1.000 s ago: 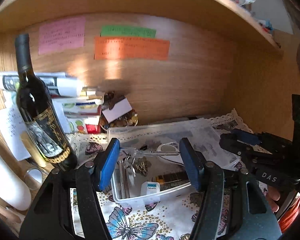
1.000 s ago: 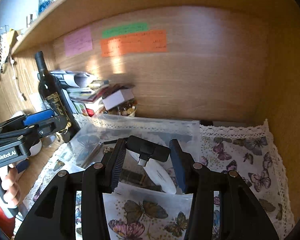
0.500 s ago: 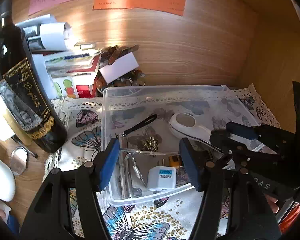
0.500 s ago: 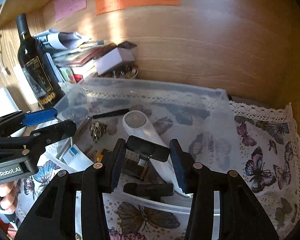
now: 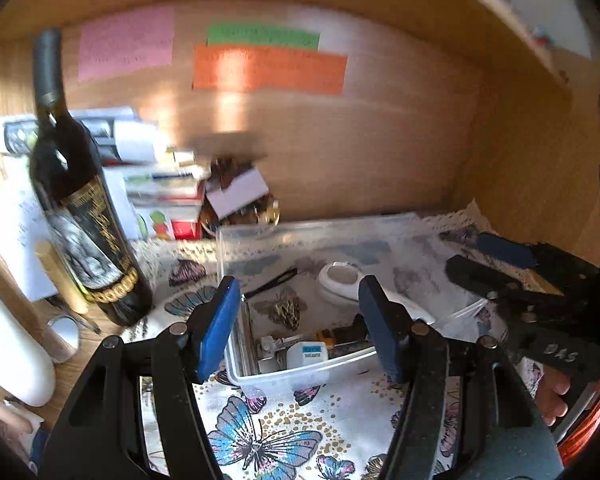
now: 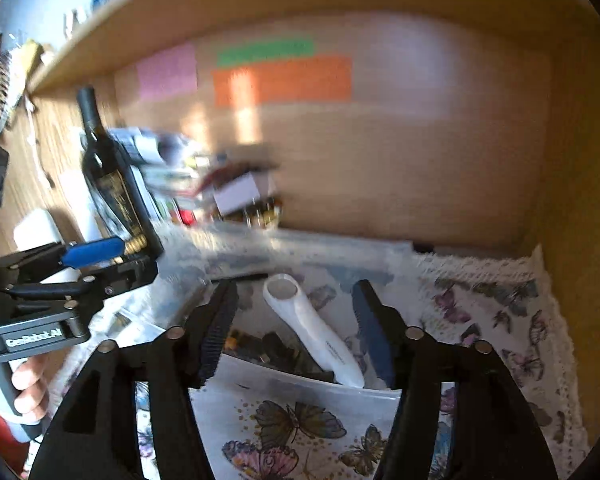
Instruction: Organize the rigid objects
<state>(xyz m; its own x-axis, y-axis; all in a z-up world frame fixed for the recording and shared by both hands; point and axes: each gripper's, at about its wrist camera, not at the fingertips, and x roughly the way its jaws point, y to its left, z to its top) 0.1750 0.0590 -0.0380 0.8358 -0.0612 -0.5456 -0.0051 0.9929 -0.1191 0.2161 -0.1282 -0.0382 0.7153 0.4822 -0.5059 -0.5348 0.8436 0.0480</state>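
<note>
A clear plastic box [image 5: 284, 376] sits on a butterfly tablecloth [image 5: 260, 436] under a wooden shelf. It holds a long white device [image 6: 320, 336], a white plug adapter [image 5: 306, 354], a gold clip [image 5: 286, 312], a black pen [image 5: 272, 278] and dark small parts [image 6: 276, 354]. My left gripper [image 5: 300, 328] is open and empty, just in front of the box's near wall. My right gripper [image 6: 296, 332] is open and empty above the box's near right side, astride the white device. Each gripper shows in the other's view: the right one [image 5: 512, 276] and the left one [image 6: 80, 268].
A dark wine bottle [image 5: 80, 216] stands left of the box. Stacked papers and boxes [image 5: 160, 196] lie behind it, by a bowl of small items [image 5: 256, 212]. Coloured notes [image 5: 268, 68] hang on the back wall. A white cylinder [image 5: 8, 352] lies at far left.
The right gripper has opened and let go of the black adapter, which now lies in the box. Both grippers have pulled back and tilted up from the box.
</note>
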